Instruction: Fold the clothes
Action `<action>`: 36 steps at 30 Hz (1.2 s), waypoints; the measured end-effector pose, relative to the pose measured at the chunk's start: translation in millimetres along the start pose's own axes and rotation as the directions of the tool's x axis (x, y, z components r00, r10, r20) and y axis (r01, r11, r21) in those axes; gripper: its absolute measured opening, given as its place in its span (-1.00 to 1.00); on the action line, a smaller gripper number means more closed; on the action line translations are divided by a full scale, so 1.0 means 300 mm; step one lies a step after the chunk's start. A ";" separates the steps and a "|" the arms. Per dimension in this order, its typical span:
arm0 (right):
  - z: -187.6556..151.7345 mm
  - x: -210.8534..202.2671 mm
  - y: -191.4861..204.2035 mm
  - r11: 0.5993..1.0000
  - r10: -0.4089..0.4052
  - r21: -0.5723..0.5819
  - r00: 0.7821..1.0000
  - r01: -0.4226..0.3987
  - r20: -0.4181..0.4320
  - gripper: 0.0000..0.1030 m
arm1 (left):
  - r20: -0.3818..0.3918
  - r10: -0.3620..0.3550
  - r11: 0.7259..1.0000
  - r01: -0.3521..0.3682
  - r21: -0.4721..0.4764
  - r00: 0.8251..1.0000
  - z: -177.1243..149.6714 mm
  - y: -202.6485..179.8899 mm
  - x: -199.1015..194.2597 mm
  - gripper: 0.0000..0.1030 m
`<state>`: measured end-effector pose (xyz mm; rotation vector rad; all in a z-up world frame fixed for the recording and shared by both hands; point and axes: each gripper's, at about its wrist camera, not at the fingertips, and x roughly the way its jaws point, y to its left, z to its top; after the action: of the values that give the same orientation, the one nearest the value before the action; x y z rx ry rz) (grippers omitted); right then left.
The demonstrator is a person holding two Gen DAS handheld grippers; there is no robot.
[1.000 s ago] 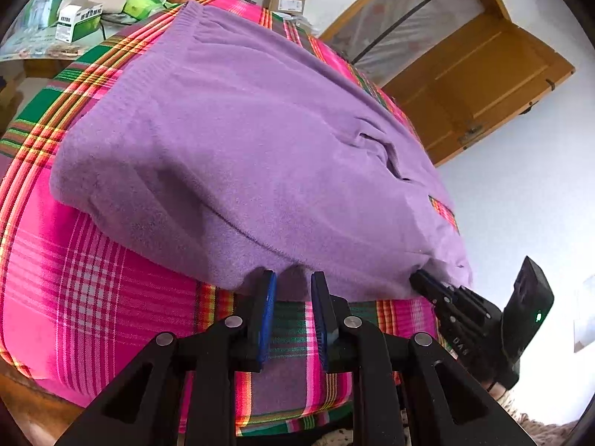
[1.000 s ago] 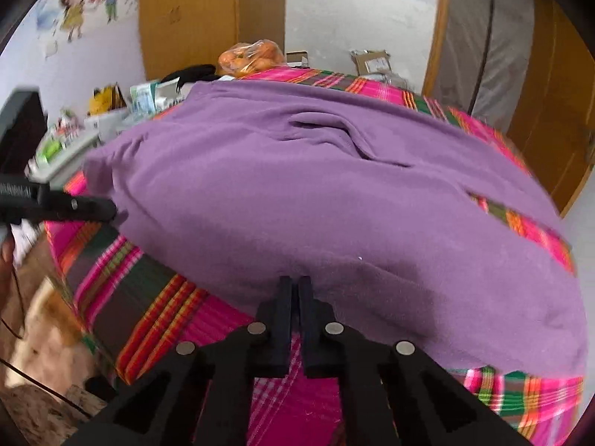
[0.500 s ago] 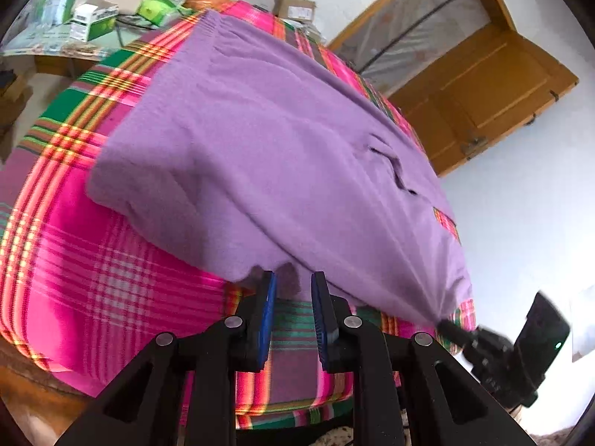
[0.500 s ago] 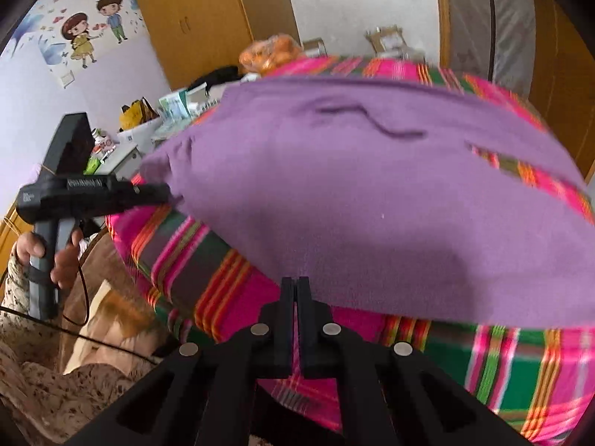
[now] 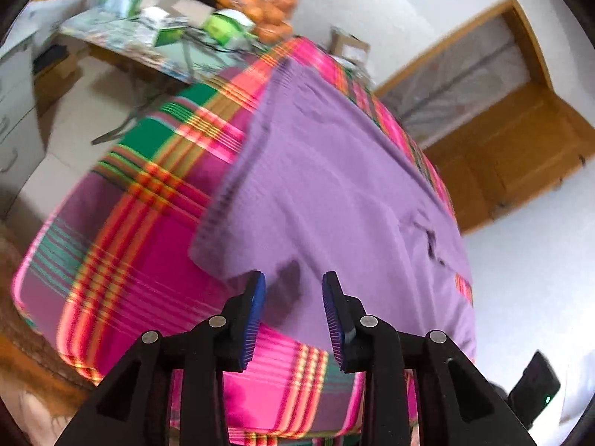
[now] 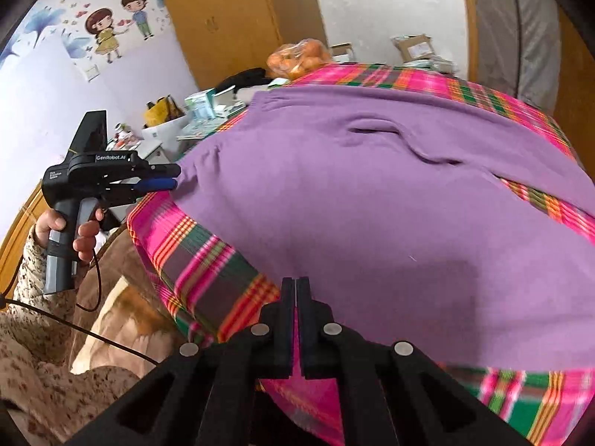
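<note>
Left claw: my left claw [image 5: 293, 308] hangs with its blue-padded fingers [image 5: 254, 312] spread apart and nothing between them, just off the near left corner of the purple knitted sweater [image 5: 334, 193]. From the right wrist view the same claw [image 6: 163, 182] sits beside that corner; I cannot tell whether it touches the knit.

Garment position: the purple knitted sweater lies spread flat on the pink, green and orange plaid cloth covering the desk [image 5: 148, 223], taking up most of the top.

Long axis: it runs away from me, from the near hem toward the ribbed far edge [image 6: 282, 93] by the cluttered side table [image 5: 148, 33] and the bag of oranges [image 6: 297, 59].

Surface: mostly smooth, with one small pucker [image 6: 390, 137] near the middle and a slit where plaid shows through [image 6: 539, 197].

Right claw: my right claw [image 6: 295, 319] has its black fingers pressed together, empty, low at the near edge and clear of the sweater.

Progress: I judge the garment laid out and flattened; no fold line is visible yet, so all folds remain.
</note>
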<state>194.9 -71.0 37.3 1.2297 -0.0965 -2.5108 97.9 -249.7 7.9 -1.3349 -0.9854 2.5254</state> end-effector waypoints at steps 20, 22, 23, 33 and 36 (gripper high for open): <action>0.215 0.222 -0.234 0.981 -0.186 0.041 0.981 0.188 -0.050 -0.36 | 0.017 0.116 0.993 -0.116 -0.026 0.993 0.037 0.062 0.016 -0.27; 0.211 0.234 -0.232 0.982 -0.184 0.035 0.982 0.186 -0.044 -0.31 | 0.022 0.118 0.993 -0.117 -0.025 0.993 0.031 0.058 0.013 -0.27; 0.209 0.238 -0.216 0.982 -0.186 0.018 0.982 0.186 -0.032 -0.33 | 0.027 0.117 0.993 -0.116 -0.027 0.993 0.032 0.059 0.014 -0.26; 0.298 0.179 -0.242 0.966 -0.259 0.003 0.964 0.259 0.063 -0.94 | 0.046 0.110 0.994 -0.109 -0.017 0.993 0.036 0.060 0.019 -0.26; 0.331 0.191 -0.268 0.964 -0.264 0.026 0.963 0.263 0.056 -0.93 | 0.055 0.109 0.994 -0.108 -0.013 0.993 0.036 0.060 0.021 -0.26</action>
<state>63.2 -23.3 39.1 1.2477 0.0330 -2.7803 89.0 -266.5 -2.9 -1.3636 -0.9615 2.6545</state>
